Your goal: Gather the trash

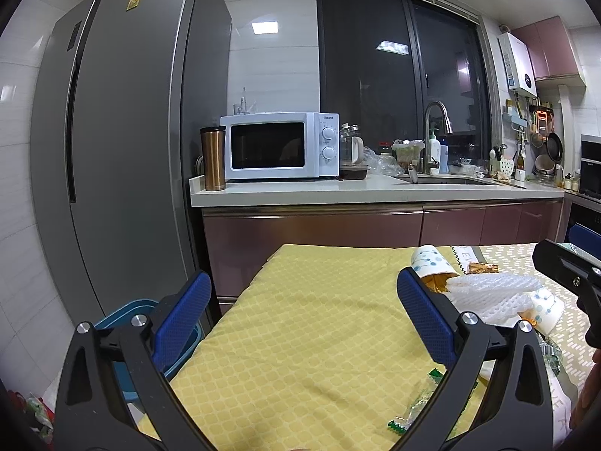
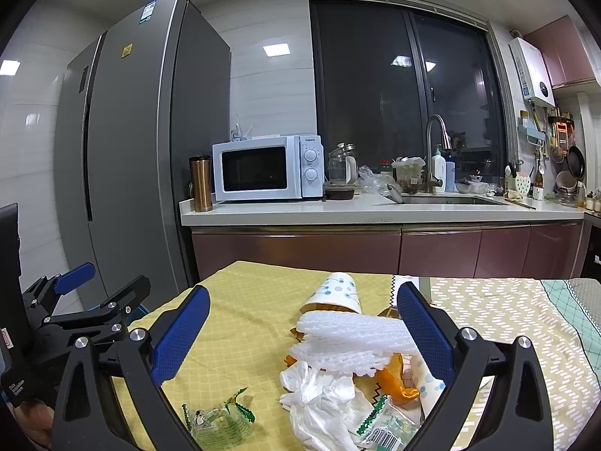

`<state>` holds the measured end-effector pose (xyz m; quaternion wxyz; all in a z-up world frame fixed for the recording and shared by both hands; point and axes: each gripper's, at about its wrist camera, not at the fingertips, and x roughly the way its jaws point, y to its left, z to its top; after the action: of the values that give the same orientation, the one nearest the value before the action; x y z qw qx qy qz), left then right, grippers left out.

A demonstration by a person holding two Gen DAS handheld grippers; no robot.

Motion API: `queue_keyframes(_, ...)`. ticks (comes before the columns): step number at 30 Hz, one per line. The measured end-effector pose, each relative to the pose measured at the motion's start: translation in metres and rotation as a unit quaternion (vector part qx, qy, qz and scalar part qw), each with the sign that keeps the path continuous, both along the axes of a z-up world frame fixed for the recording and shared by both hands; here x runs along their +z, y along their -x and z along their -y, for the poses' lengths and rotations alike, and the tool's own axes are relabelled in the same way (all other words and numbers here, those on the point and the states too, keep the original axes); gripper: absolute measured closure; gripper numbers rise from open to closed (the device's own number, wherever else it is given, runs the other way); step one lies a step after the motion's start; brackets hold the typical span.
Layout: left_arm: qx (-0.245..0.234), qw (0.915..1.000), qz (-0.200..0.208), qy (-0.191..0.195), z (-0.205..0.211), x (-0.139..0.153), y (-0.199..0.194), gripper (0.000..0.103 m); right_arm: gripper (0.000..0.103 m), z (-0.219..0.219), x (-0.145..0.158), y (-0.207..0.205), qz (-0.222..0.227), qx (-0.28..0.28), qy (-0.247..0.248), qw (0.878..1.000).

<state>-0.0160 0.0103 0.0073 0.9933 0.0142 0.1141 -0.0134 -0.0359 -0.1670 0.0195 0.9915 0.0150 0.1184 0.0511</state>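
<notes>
My left tool and right tool are both spread apart, empty; foam netting and tissue sit lower centre on the yellow surface.

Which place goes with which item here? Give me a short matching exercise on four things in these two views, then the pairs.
Things:
1. white foam net
2. copper tumbler
3. blue bin
4. crumpled tissue

Places:
A. on the floor beside the yellow cloth's left edge
B. on the counter, left of the microwave
C. lying across the paper cups and orange peel
D. on the yellow cloth, below the foam net in the right wrist view

Pairs: 1-C, 2-B, 3-A, 4-D
</notes>
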Motion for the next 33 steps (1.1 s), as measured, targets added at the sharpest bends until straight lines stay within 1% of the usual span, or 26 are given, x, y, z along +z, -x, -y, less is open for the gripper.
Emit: queue_keyframes(33, 0.001, 1.0000, 0.000, 0.003, -0.0024, -0.0006, 0.0005, 0.005, 0.007, -0.0036, 0.0004, -0.0023, 0.002, 0.006, 0.001, 1.000)
